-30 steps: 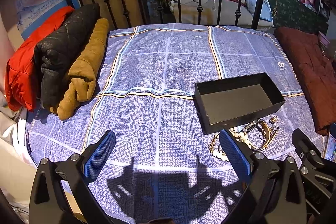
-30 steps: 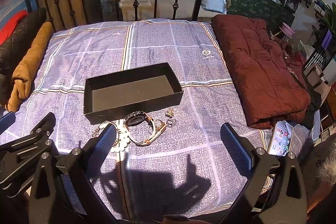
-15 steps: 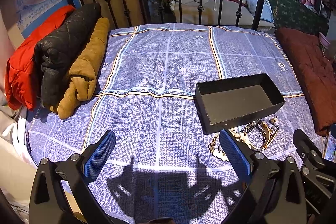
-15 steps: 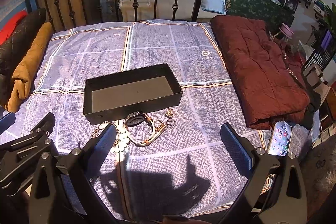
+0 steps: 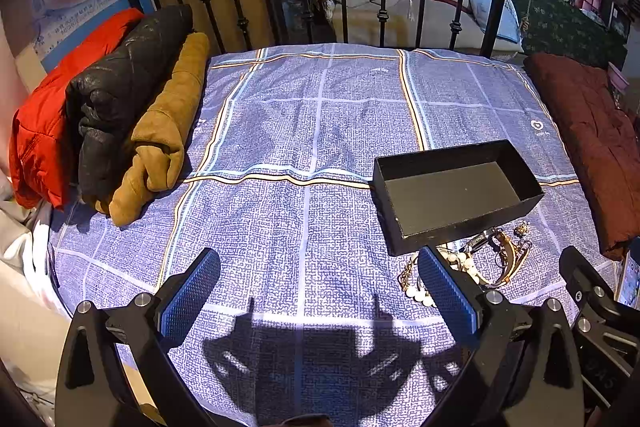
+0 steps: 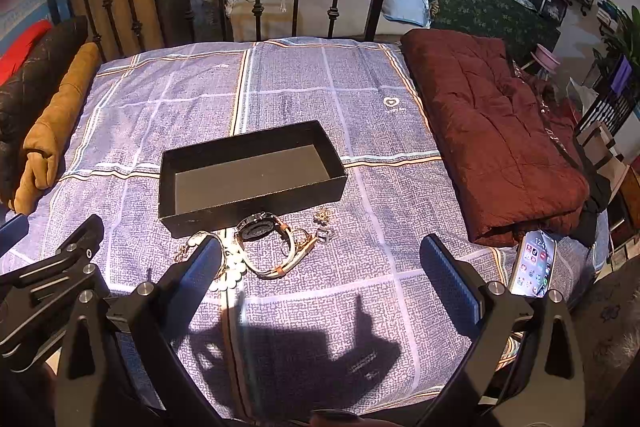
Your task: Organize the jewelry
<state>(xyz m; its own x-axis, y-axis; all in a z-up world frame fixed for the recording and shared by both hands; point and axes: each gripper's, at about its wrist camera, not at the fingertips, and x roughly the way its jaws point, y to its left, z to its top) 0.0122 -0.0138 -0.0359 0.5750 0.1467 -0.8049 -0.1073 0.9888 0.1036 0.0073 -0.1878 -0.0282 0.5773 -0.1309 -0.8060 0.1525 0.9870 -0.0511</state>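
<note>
Right wrist view: black box [image 6: 252, 173] sits empty on the bed [image 6: 304, 87]; watch [image 6: 258, 227] and pearl strand [image 6: 230, 273] lie just before it; right gripper [image 6: 320, 267] and left gripper [image 5: 318, 287] hover with jaws wide apart, holding nothing.

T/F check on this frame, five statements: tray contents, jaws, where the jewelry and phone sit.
1. The black tray holds a watch. False: it is empty; the watch lies on the bedsheet in front of it.
2. Both grippers' jaws are open and hold nothing. True: left gripper, right gripper.
3. The pearl bracelet lies beside the watch. True.
4. The phone lies screen-down. False: its lit screen faces up.
5. The maroon quilt covers the tray. False: it lies apart, to the right.
</note>
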